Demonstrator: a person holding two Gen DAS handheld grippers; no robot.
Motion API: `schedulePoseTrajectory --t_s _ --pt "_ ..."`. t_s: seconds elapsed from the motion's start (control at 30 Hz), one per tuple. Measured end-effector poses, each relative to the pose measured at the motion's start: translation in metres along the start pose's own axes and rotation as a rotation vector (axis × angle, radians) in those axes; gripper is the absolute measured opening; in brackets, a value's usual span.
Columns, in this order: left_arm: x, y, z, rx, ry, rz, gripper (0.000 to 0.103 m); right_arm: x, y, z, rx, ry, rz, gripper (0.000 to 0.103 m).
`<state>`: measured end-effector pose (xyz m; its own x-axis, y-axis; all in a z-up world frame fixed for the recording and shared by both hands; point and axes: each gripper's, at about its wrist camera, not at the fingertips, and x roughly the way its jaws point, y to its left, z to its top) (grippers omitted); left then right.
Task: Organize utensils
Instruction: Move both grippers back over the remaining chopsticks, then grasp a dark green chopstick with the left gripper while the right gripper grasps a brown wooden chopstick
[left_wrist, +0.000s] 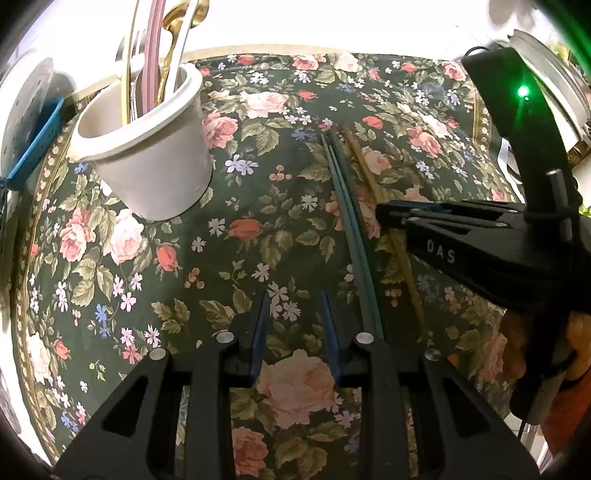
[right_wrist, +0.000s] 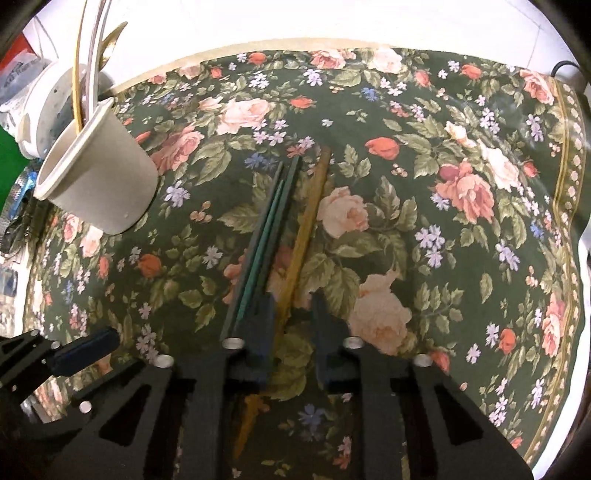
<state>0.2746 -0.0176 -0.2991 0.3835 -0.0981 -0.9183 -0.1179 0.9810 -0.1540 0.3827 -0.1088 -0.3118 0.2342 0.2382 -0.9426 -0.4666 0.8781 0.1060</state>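
A cream cup (left_wrist: 147, 147) on the floral cloth holds several utensils (left_wrist: 155, 55): pink, gold and silver handles. It also shows in the right wrist view (right_wrist: 99, 181). Dark green chopsticks (right_wrist: 266, 236) and a yellow-brown chopstick (right_wrist: 306, 229) lie side by side mid-cloth; they show in the left wrist view too, green (left_wrist: 351, 221) and yellow (left_wrist: 400, 251). My right gripper (right_wrist: 293, 314) is open, low over them, its jaws either side of the yellow chopstick. My left gripper (left_wrist: 293, 314) is open and empty just left of the green chopsticks.
A floral tablecloth (left_wrist: 258, 110) covers the table. A white perforated container (right_wrist: 48, 103) and a blue object (left_wrist: 33, 147) sit beyond the cup at the left edge. A white tub (left_wrist: 554, 85) stands at the far right.
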Motion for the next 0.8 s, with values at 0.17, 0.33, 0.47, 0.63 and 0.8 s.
schedulePoseTrajectory --t_s 0.17,0.33,0.47,0.63,0.8 --pt "0.000 -0.008 0.006 0.018 -0.002 -0.037 0.027 -0.006 -0.019 -0.007 0.059 0.010 0.005 0.006" --pt "0.009 -0.021 0.017 0.018 0.014 -0.110 0.027 -0.020 -0.048 -0.021 0.116 0.008 -0.016 0.006" --pt "0.023 -0.033 0.030 0.007 0.028 -0.159 0.027 -0.031 -0.071 -0.028 0.164 0.001 -0.029 0.006" --pt "0.039 -0.044 0.044 0.022 0.039 -0.151 0.027 -0.039 -0.088 -0.035 0.199 0.006 -0.017 0.006" --pt "0.048 -0.049 0.050 0.050 0.044 -0.132 0.022 -0.041 -0.093 -0.041 0.194 0.013 0.004 0.006"
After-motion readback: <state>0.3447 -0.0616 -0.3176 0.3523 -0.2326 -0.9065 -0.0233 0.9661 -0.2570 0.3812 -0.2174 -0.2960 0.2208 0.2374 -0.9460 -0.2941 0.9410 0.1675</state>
